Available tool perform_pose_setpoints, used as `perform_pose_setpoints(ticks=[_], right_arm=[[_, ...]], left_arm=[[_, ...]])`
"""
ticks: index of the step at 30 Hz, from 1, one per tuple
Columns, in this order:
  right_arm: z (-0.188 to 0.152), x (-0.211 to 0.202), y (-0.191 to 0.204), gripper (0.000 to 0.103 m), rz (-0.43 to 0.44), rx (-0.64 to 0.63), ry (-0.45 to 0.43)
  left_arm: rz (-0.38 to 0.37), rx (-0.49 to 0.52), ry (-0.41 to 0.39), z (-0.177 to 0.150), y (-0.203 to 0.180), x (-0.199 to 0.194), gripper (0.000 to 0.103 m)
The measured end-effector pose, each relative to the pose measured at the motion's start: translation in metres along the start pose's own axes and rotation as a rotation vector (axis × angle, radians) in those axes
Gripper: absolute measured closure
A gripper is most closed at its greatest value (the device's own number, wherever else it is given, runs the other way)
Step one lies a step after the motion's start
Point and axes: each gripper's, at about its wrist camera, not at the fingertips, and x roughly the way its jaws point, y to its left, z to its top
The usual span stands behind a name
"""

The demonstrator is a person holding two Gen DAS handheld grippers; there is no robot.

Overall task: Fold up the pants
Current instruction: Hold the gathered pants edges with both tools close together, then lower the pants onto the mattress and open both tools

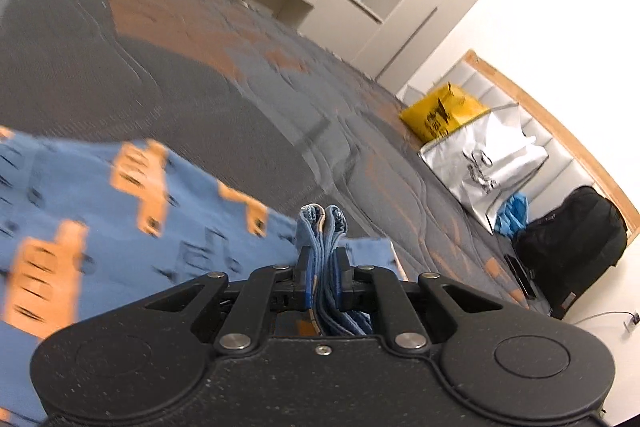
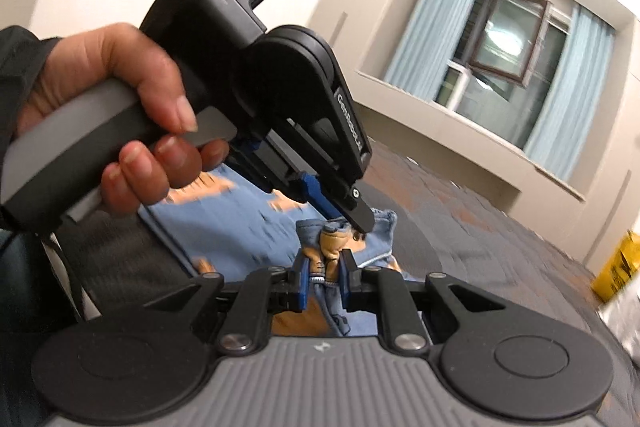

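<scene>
The pants (image 1: 120, 211) are blue with orange car prints and lie on a grey and orange bedspread (image 1: 160, 67). My left gripper (image 1: 323, 259) is shut on a bunched fold of the pants' edge, which sticks up between the fingers. My right gripper (image 2: 324, 267) is shut on another bunch of the pants (image 2: 248, 219), blue and tan cloth with a zip showing. In the right wrist view the left gripper (image 2: 344, 211) is held in a hand just above and to the left, close to the right one.
A yellow bag (image 1: 444, 111), a silver bag (image 1: 484, 163), blue cloth and a black backpack (image 1: 576, 243) sit at the bed's far right, by a padded headboard. Cabinets and a curtained window (image 2: 500, 47) stand beyond the bed.
</scene>
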Motion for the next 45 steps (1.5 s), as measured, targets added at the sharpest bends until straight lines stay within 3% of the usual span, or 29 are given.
perform_pose_setpoints(ticks=[6,11,22,26,28,30,33,35,41,43,45], right_arm=[[0.021,0.016,0.028,0.086,0.090,-0.064,-0.040],[0.027,0.033,0.051,0.086,0.157,-0.083,-0.021],[0.017,0.051,0.062,0.085,0.199,-0.120,0.051],[0.024,0.059,0.062,0.076,0.208,-0.116,0.048],[0.023,0.056,0.061,0.063,0.214,-0.106,0.042],[0.020,0.052,0.055,0.036,0.191,-0.094,0.030],[0.015,0.042,0.033,0.010,0.138,-0.062,0.013],[0.010,0.040,0.012,0.004,0.059,-0.048,0.021],[-0.002,0.069,-0.052,0.000,-0.175,-0.026,0.108],[-0.006,0.088,-0.066,0.000,-0.251,-0.061,0.148],[-0.009,0.105,-0.079,0.000,-0.301,-0.076,0.173]], left_arm=[[0.081,-0.004,-0.037,0.009,0.030,-0.034,0.093],[0.140,-0.041,-0.033,0.007,0.063,-0.041,0.093],[0.140,-0.094,-0.024,-0.006,0.094,-0.035,0.093],[0.148,-0.097,-0.034,-0.006,0.092,-0.037,0.085],[0.160,-0.081,-0.047,-0.005,0.088,-0.041,0.072],[0.181,-0.058,-0.070,-0.003,0.083,-0.045,0.043],[0.239,0.003,-0.103,0.000,0.071,-0.045,0.014],[0.297,0.068,-0.122,0.003,0.060,-0.040,0.001],[0.543,0.365,-0.107,-0.003,0.028,-0.009,0.001],[0.603,0.422,-0.087,-0.007,0.025,-0.001,0.001],[0.611,0.422,-0.075,-0.008,0.031,0.002,0.000]])
